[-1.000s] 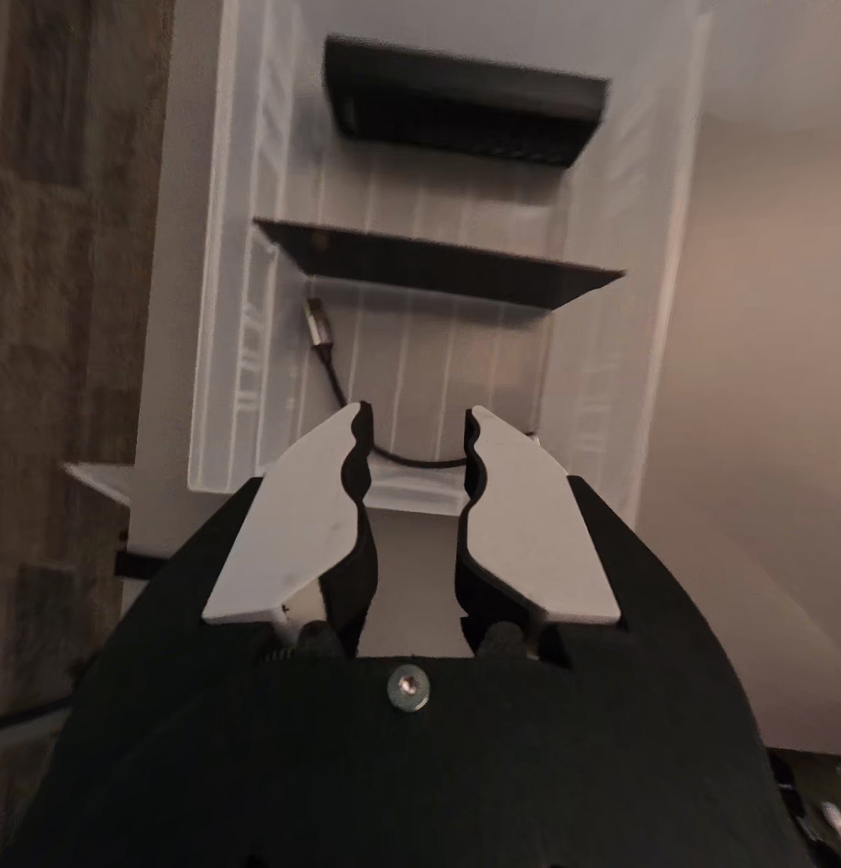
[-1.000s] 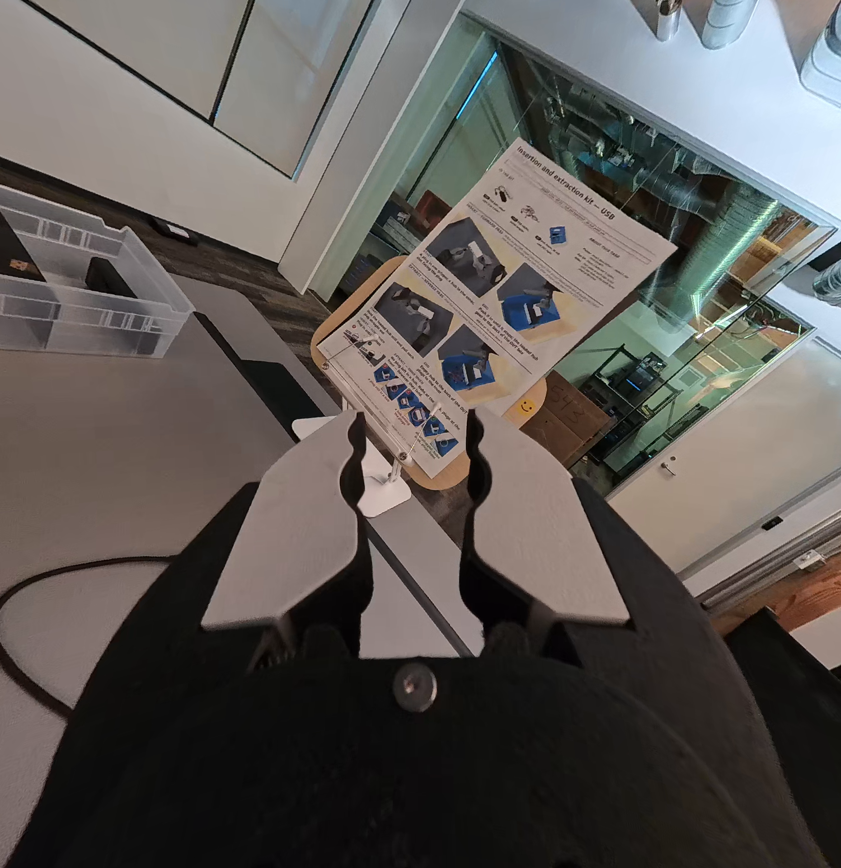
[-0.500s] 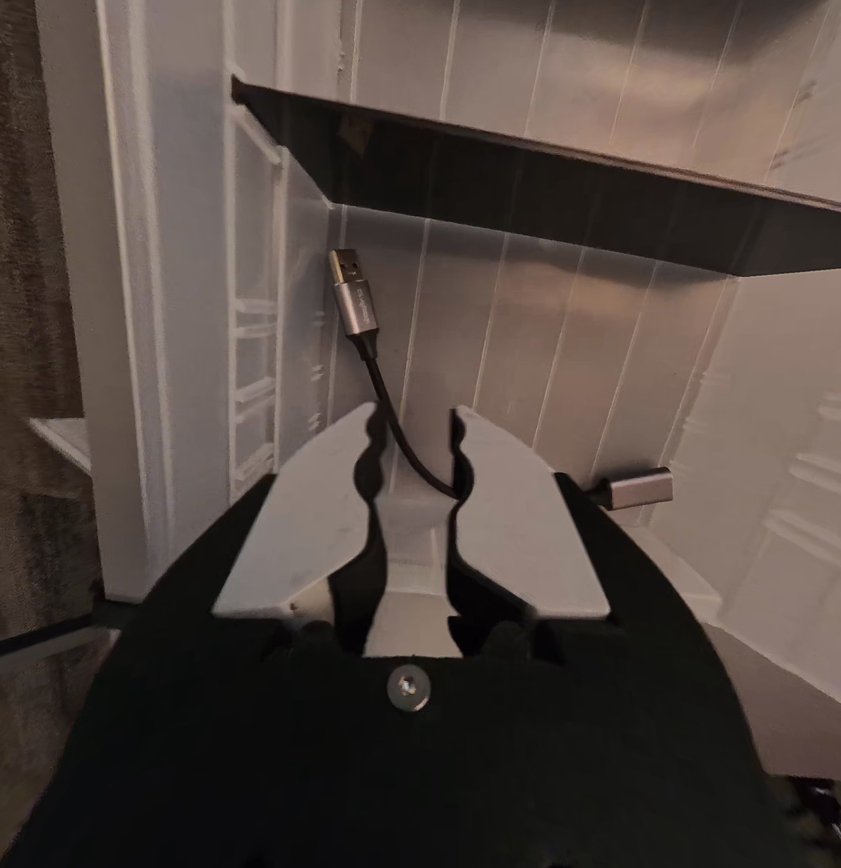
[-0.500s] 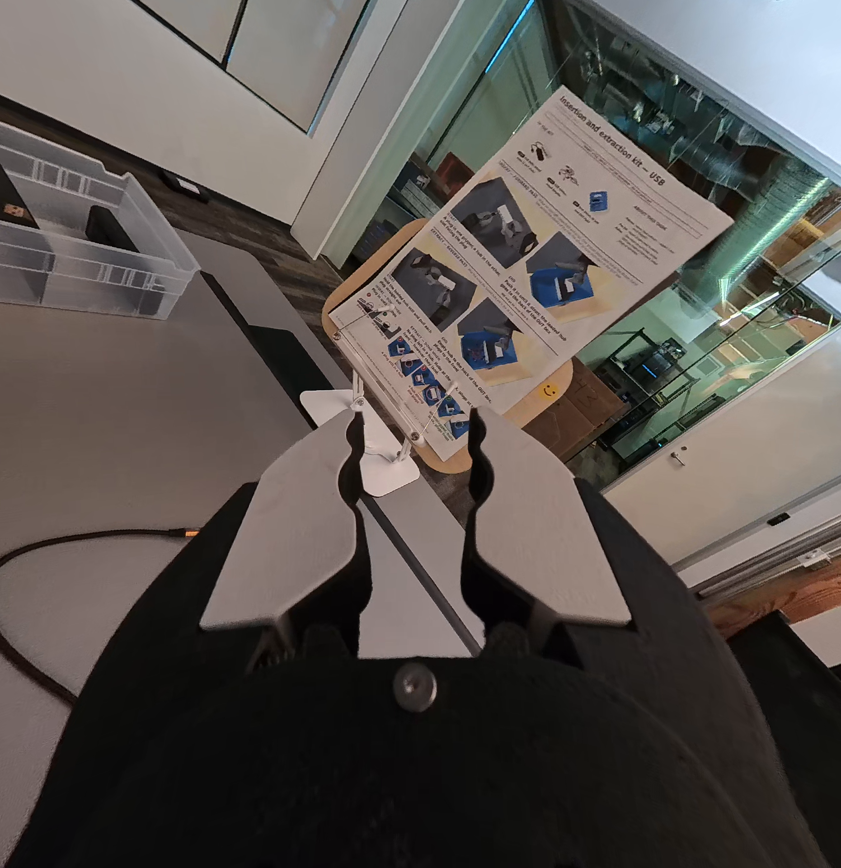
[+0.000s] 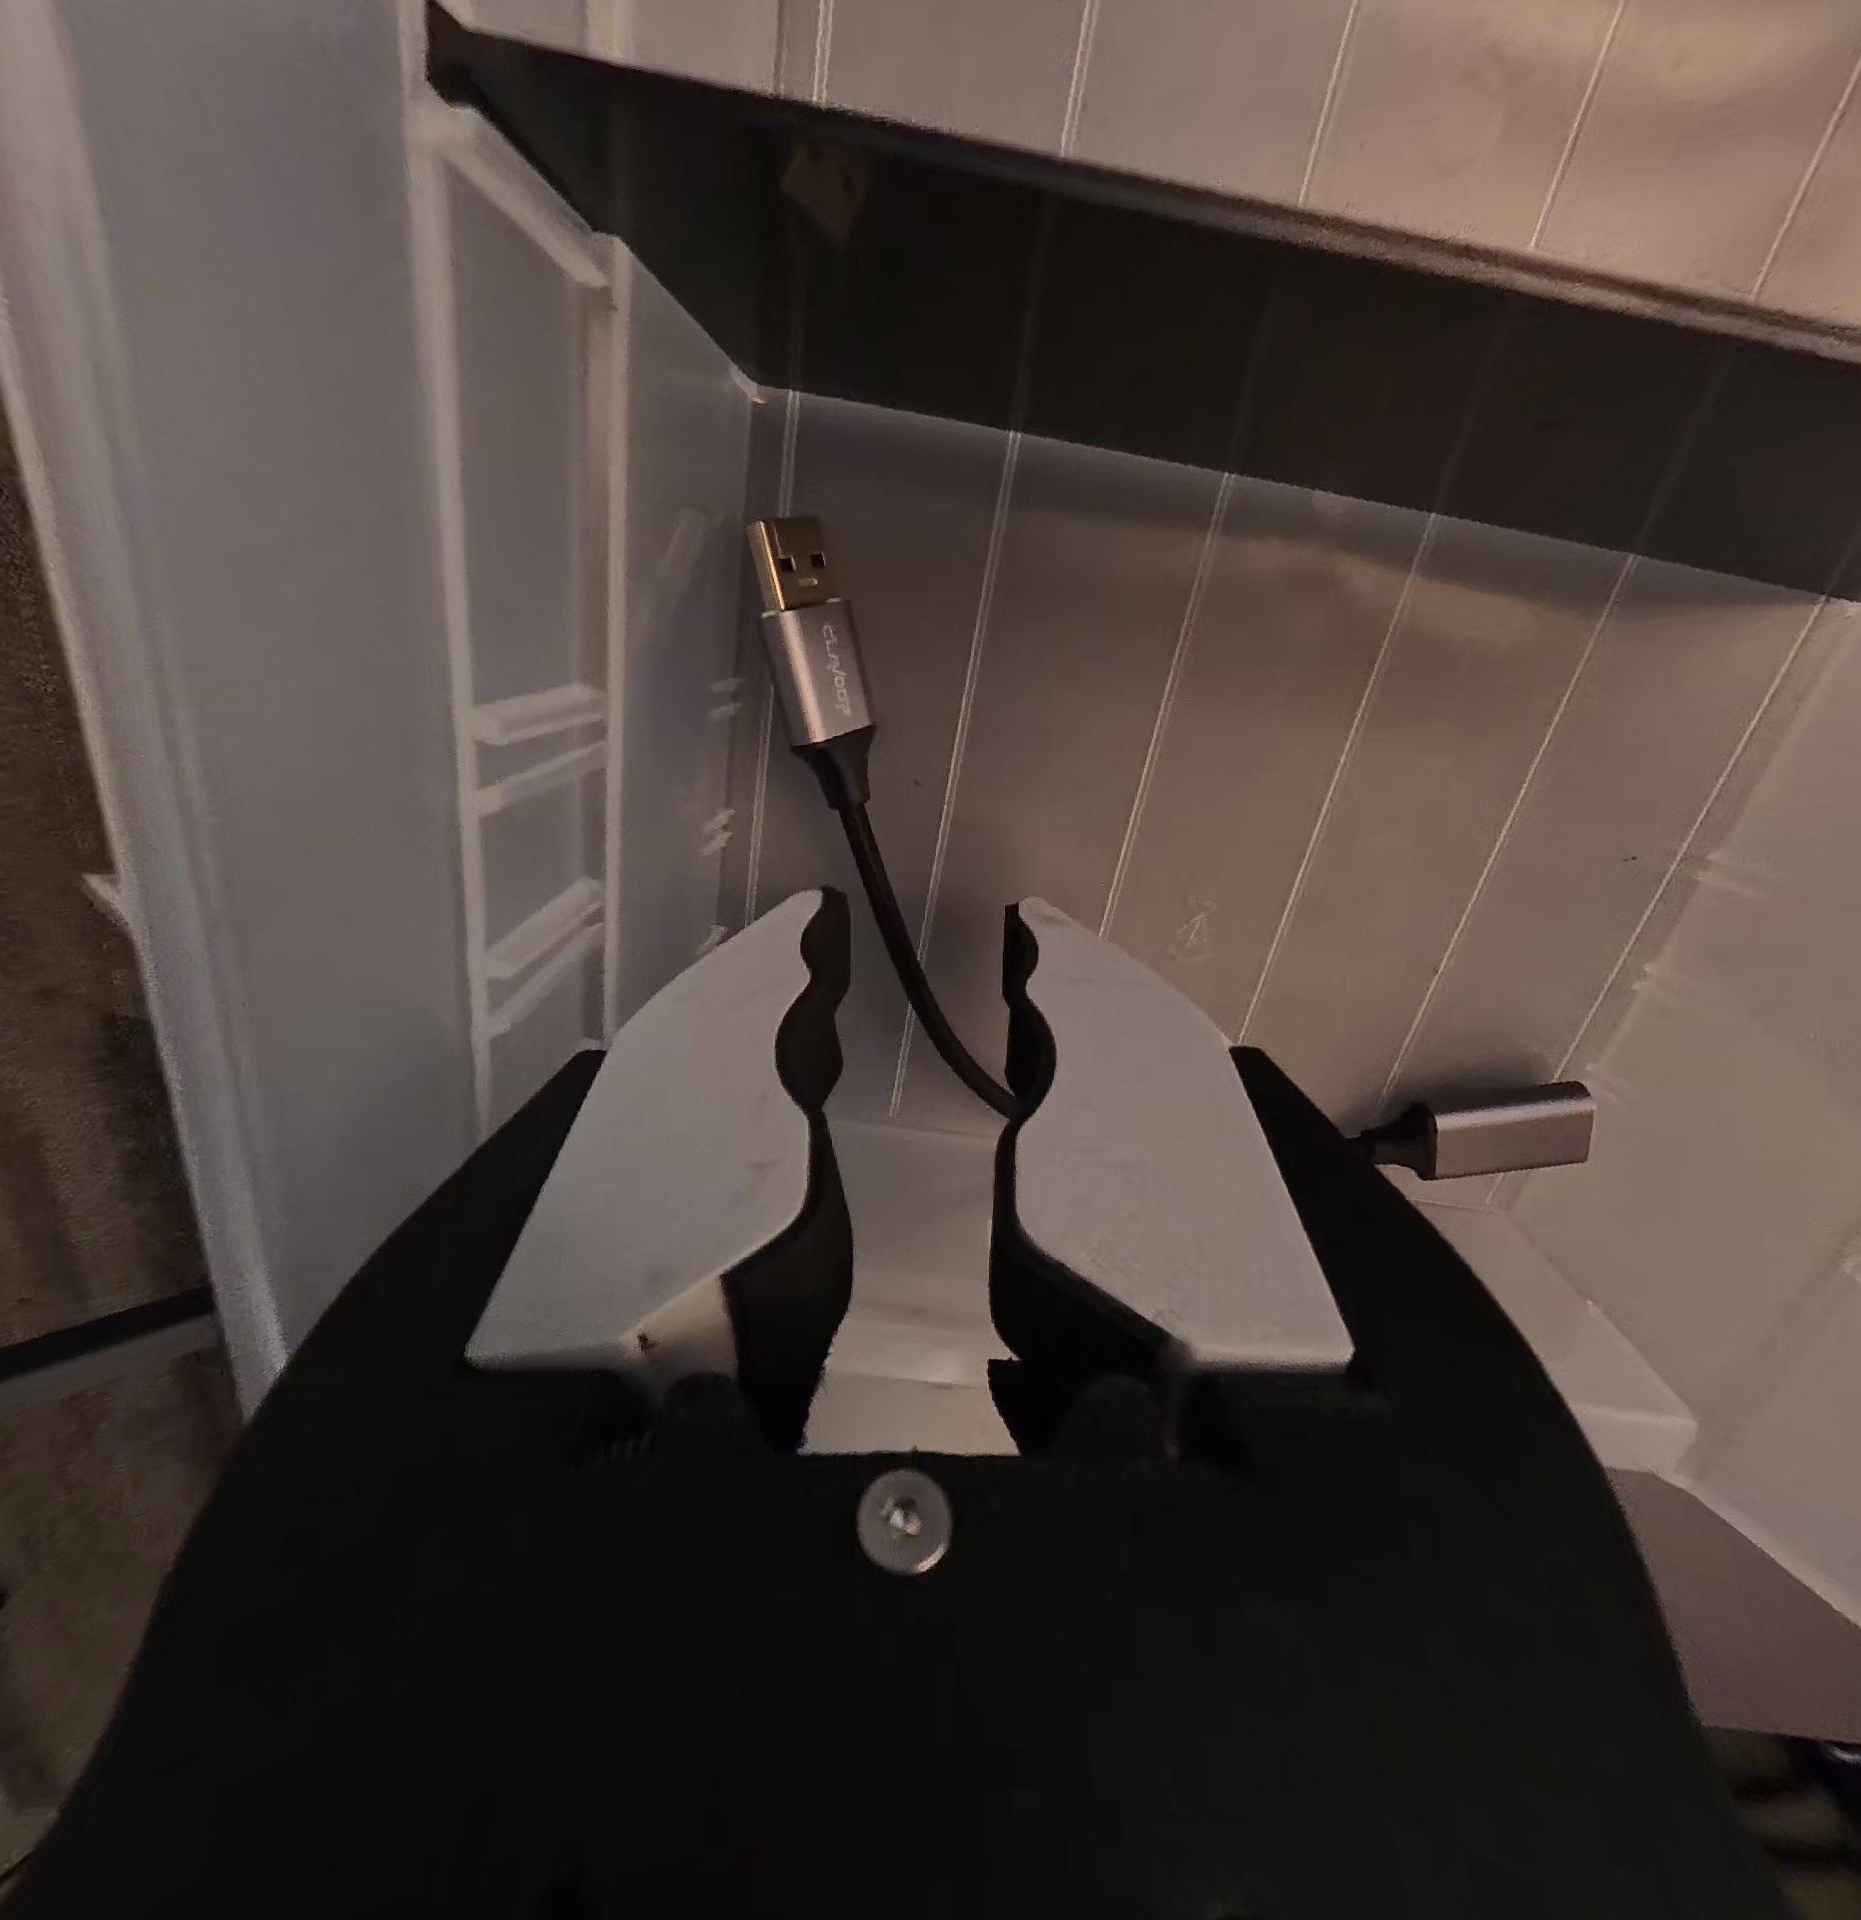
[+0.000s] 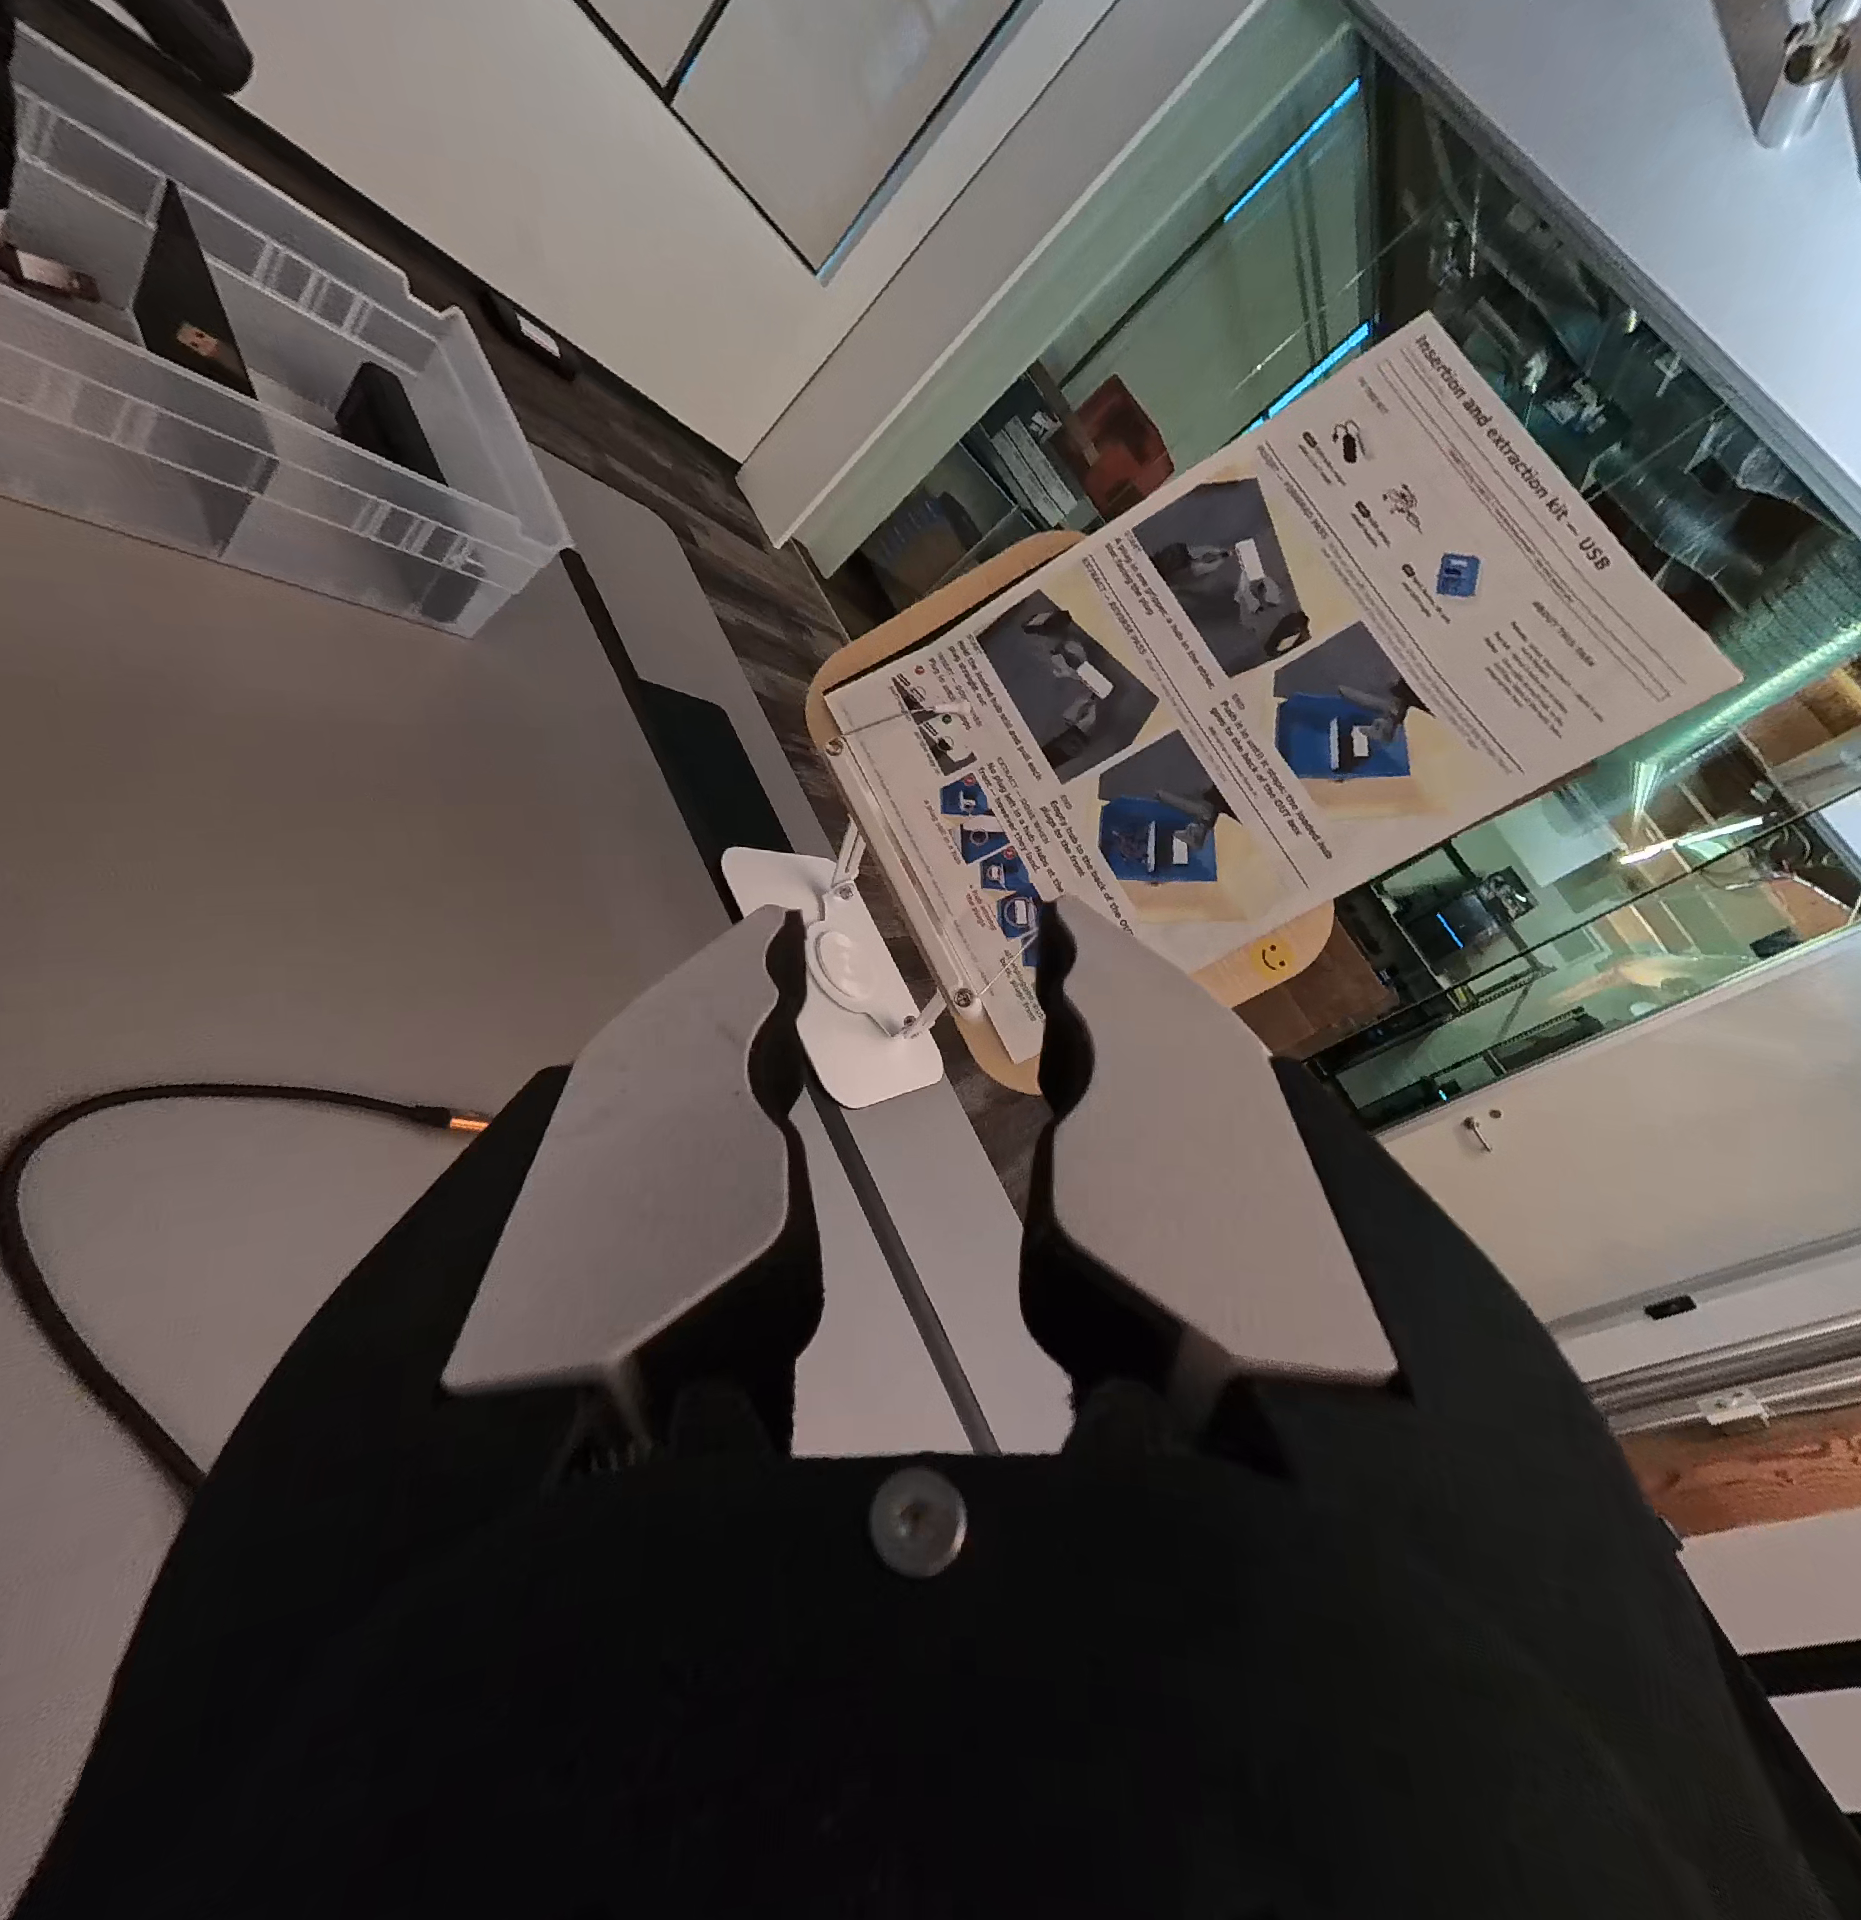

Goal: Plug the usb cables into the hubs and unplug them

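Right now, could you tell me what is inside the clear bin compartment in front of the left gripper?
A short USB cable lies in the clear bin, its plug unplugged. The open left gripper covers its middle; a grey connector shows beyond.

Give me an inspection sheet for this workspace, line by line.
Surface: grey table, mostly bare.
Job's things: short USB cable lying in a clear plastic bin, both plugs free; no hub clearly seen.
Clutter: dark divider in the bin.
Grippers: left gripper open, over the short cable; right gripper open, empty.
Cables: black cable looping on the table.
Surroundings: instruction sheet on a white stand, glass wall behind.
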`<state>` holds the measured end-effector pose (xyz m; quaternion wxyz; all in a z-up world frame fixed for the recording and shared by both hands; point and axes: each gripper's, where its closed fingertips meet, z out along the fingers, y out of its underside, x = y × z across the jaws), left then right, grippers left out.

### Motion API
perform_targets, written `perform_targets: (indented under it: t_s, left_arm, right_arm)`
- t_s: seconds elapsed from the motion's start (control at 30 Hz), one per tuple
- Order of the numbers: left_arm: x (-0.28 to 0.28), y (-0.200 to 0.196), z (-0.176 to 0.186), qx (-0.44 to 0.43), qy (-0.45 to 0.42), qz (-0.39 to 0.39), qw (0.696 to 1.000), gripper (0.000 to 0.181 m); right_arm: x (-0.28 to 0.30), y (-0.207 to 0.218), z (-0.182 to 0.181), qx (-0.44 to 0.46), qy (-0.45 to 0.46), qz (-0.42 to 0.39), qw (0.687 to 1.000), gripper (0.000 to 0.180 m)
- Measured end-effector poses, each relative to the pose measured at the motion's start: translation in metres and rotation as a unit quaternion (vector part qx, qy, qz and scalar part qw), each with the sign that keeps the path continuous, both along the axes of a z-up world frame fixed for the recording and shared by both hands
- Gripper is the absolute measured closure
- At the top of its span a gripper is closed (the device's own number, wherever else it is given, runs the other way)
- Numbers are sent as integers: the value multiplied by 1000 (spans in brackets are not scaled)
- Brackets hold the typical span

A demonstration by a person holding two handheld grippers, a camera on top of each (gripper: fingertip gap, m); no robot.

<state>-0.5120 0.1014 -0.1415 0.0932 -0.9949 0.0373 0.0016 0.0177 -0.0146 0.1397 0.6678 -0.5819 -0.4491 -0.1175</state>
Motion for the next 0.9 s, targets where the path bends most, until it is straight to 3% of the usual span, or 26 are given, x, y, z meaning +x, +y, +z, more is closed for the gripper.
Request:
perform_targets:
  t_s: [0.23,0.33,0.5,0.73,0.9]
  left_arm:
    - [1,4,-8,-12,-5,12,1000,154]
    - [8,6,-8,-7,-32,7,999,177]
    - [14,5,1,-1,-41,-7,999,178]
    - [11,1,65,98,-2,-7,995,178]
    - [8,2,129,223,51,-3,974,177]
  right_arm:
    - [-2,-4,-2,2,-20,5,1000,137]
    - [-4,-6,-3,6,-29,10,1000,137]
    - [-8,-10,-3,12,-41,19,999,137]
    - [-8,-7,-7,10,-57,10,998,137]
    - [-11,-7,-8,12,-64,12,998,137]
